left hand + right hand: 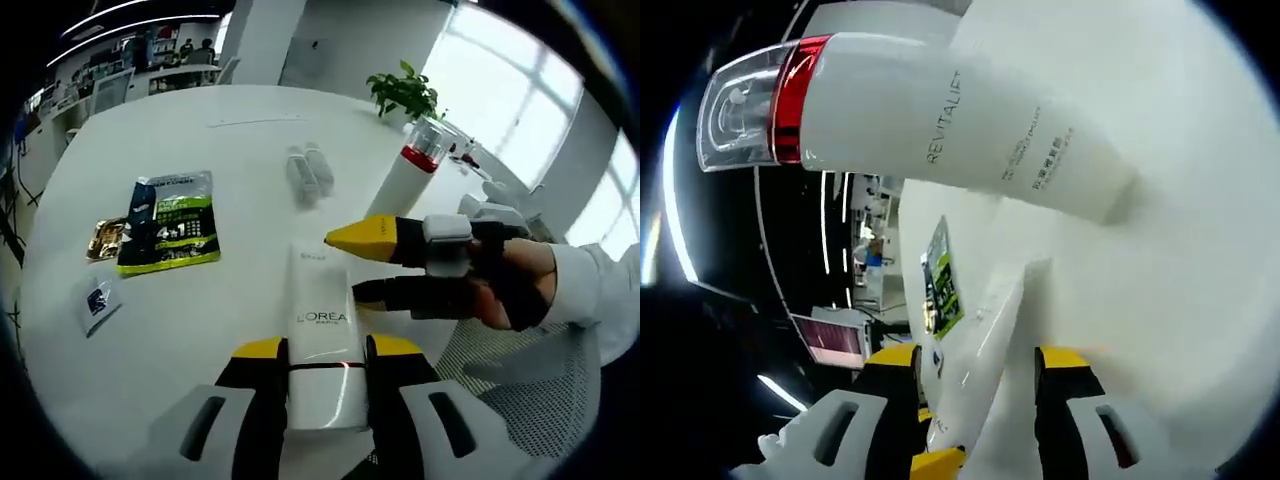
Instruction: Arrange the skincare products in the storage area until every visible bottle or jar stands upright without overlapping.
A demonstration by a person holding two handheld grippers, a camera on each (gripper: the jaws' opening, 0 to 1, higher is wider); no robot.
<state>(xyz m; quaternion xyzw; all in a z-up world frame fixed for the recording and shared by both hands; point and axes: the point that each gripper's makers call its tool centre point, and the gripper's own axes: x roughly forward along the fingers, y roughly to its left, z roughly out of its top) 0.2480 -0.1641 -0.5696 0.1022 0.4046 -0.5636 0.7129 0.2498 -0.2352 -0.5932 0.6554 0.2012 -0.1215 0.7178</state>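
Worktop: large white round worktop [150,330], carrying all the products.
Landmark: white L'OREAL tube [322,345], lying flat near the worktop's near edge; every place below is given relative to it.
Upright bottle: tall white REVITALIFT bottle with red band and clear cap [408,175], standing beyond the tube and to its right, by the potted green plant [405,92].
Sachet pack: green-and-black foil pack [172,222], flat, left of the tube; a small gold packet [103,238] and a small dark-printed sachet [97,298] lie further left.
Small tubes: two pale grey tubes [308,172], lying flat beyond the tube.
Left gripper [322,352]: jaws pinching the tube's lower body from both sides.
Right gripper [976,358]: jaws spread to either side of the tube's flat end, contact not confirmed.
Risk, slip: the tube is smooth and soft; a two-point pinch may let it rotate or squirt free when raised.
Risk, collision: the right gripper works close to the upright bottle; a wide swing could topple it.
Risk, stability: stood on a narrow end, the tube may fall over.
View difference: the left gripper view gives the full layout; the right gripper view reveals the bottle's REVITALIFT lettering.
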